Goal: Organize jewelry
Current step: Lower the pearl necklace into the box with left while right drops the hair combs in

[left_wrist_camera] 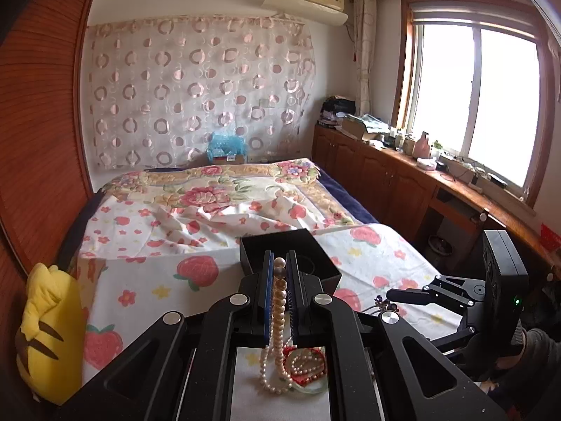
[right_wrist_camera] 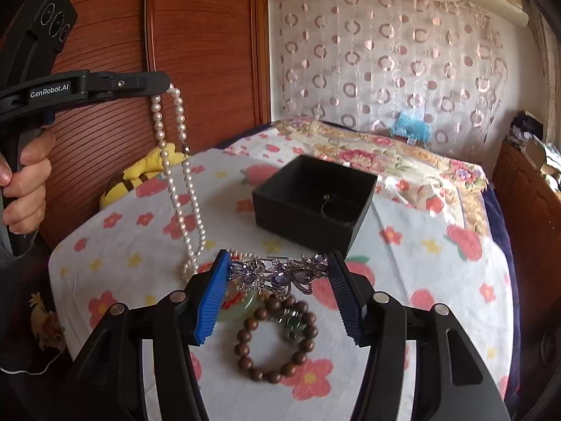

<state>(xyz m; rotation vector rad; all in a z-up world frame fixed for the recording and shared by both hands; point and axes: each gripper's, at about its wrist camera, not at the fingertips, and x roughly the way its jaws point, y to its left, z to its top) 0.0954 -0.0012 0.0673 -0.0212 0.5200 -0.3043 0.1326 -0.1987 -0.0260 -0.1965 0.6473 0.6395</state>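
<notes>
Pinched between the nearly closed left gripper [left_wrist_camera: 279, 273], a limp, slippery pearl necklace [left_wrist_camera: 278, 310] hangs before the black box [left_wrist_camera: 280, 245]; it is best held mid-strand. Just ahead of the wide-open, empty right gripper [right_wrist_camera: 278, 263] lies a brooch [right_wrist_camera: 277, 275].

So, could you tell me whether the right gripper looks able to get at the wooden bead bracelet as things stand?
Probably yes: the right gripper is open, and the wooden bead bracelet lies uncovered on the bedsheet just below it, though the purple crystal piece sits between its fingers.
</notes>
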